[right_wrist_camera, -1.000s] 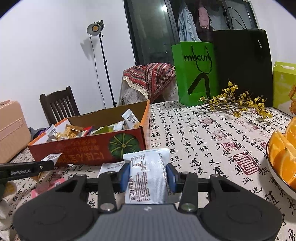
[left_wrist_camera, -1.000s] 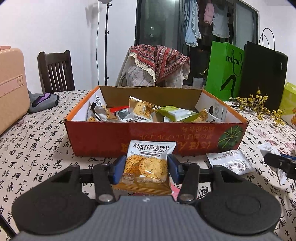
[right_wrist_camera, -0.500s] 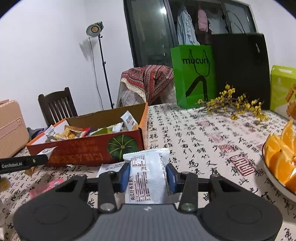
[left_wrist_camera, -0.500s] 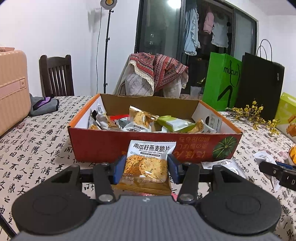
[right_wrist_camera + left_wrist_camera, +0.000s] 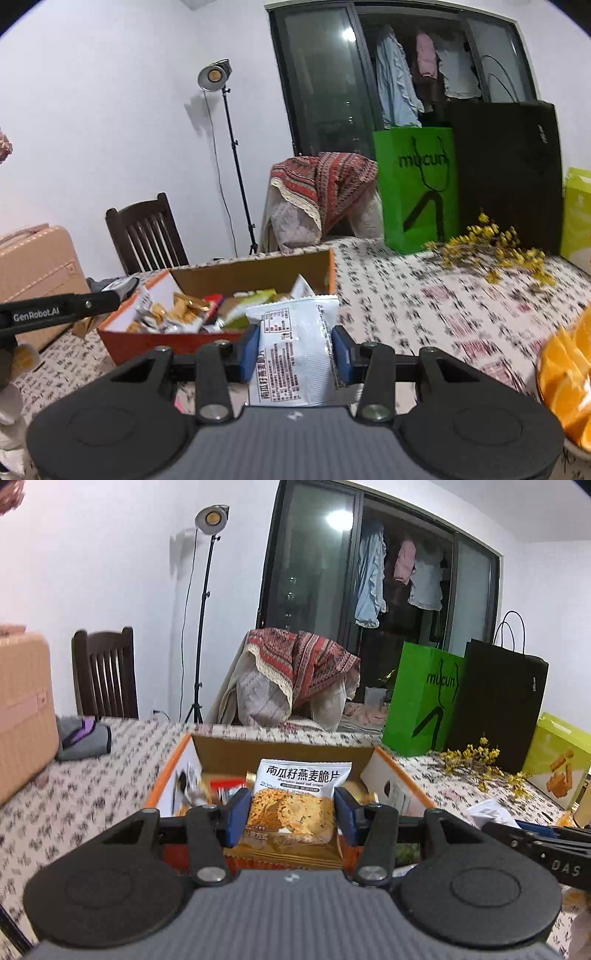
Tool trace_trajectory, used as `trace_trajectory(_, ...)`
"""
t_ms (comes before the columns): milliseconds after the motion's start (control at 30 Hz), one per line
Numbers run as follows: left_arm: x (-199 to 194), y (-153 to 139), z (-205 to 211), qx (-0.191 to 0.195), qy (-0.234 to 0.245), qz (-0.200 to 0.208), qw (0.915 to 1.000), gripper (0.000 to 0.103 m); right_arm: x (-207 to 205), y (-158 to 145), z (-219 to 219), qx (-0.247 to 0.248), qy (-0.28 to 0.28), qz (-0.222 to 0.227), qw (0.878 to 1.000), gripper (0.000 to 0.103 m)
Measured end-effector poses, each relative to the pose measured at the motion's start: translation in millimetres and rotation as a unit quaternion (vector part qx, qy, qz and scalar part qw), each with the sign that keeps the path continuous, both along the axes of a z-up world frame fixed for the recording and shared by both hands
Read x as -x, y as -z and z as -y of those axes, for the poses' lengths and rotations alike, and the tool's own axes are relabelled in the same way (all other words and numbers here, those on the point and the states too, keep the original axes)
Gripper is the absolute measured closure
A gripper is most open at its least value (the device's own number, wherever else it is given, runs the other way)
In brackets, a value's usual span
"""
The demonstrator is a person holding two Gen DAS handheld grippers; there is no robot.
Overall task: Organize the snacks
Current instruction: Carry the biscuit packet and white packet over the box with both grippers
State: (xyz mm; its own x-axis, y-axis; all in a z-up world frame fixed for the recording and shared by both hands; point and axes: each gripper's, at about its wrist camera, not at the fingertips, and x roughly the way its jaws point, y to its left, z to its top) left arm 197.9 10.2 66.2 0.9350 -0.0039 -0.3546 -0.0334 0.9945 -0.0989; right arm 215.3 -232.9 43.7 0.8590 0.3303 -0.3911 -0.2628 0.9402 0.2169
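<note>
My left gripper is shut on an orange and white oat crisp packet, held above the near edge of the open orange cardboard box with several snack packets inside. My right gripper is shut on a white packet with its printed back showing, held above the table just right of the box's near corner. The left gripper's arm shows in the right wrist view, and the right gripper's arm in the left wrist view.
A green bag and a black bag stand at the back right with yellow flowers in front. A bowl of orange slices is at the right. A pink suitcase stands at the left. Chairs stand behind the table.
Both grippers have risen and moved towards the box with their packets. The box interior now shows from higher up.
</note>
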Motion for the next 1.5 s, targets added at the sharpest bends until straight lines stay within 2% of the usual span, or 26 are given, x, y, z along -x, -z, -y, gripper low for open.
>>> trace_trajectory(233, -33, -26, -3, 0.011, -0.014, 0.009, 0.9998, 0.053, -44, -28, -34, 0.023, -0.011, 0.003, 1.0, 0.062)
trace_trajectory(467, -80, -25, -5, 0.009, -0.057, 0.035, 0.9977, 0.053, -97, -35, -66, 0.03, -0.018, -0.004, 0.999, 0.062)
trace_trajectory(667, -106, -4, -19, 0.003, -0.09, 0.027, 0.9956, 0.053, -133, -23, -86, 0.024, -0.02, -0.012, 0.999, 0.062)
trace_trajectory(767, -115, 11, -29, -0.004, -0.099, 0.008, 0.9951, 0.053, -143, -12, -91, 0.025, -0.022, -0.013, 0.999, 0.062)
trace_trajectory(867, -123, 20, -38, 0.008, -0.099, -0.012, 0.995, 0.053, -153, 0, -89, 0.002, -0.026, -0.026, 0.999, 0.062)
trace_trajectory(1000, -128, 28, -39, 0.007, -0.099, -0.027, 0.9947, 0.053, -158, 9, -86, 0.004, -0.022, -0.026, 0.999, 0.062)
trace_trajectory(1100, -128, 30, -39, 0.008, -0.096, -0.025, 0.9951, 0.052, -159, 13, -84, 0.007, -0.02, -0.027, 0.999, 0.062)
trace_trajectory(1167, -126, 29, -40, 0.012, -0.096, -0.021, 0.9951, 0.047, -160, 14, -83, 0.011, -0.018, -0.026, 0.999, 0.061)
trace_trajectory(1200, -125, 29, -41, 0.017, -0.096, -0.017, 0.9951, 0.034, -159, 14, -83, 0.011, -0.018, -0.026, 0.999, 0.058)
trace_trajectory(1233, -123, 28, -42, 0.025, -0.097, -0.013, 0.9949, 0.015, -159, 15, -83, 0.012, -0.019, -0.028, 0.999, 0.056)
trace_trajectory(1267, -121, 27, -43, 0.031, -0.101, -0.008, 0.9943, 0.008, -159, 15, -82, 0.013, -0.019, -0.03, 0.999, 0.053)
trace_trajectory(1300, -119, 27, -44, 0.034, -0.109, -0.002, 0.9935, 0.0, -160, 15, -81, 0.012, -0.02, -0.031, 0.999, 0.045)
trace_trajectory(1333, -119, 26, -44, 0.037, -0.112, 0.002, 0.993, 0.0, -160, 15, -79, 0.009, -0.022, -0.032, 0.999, 0.04)
trace_trajectory(1400, -119, 25, -46, 0.047, -0.11, -0.002, 0.9929, 0.0, -159, 13, -76, 0.007, -0.02, -0.03, 0.999, 0.018)
trace_trajectory(1500, -123, 24, -48, 0.054, -0.113, -0.022, 0.9918, 0.0, -159, 10, -71, 0.003, -0.019, -0.034, 0.999, 0.0)
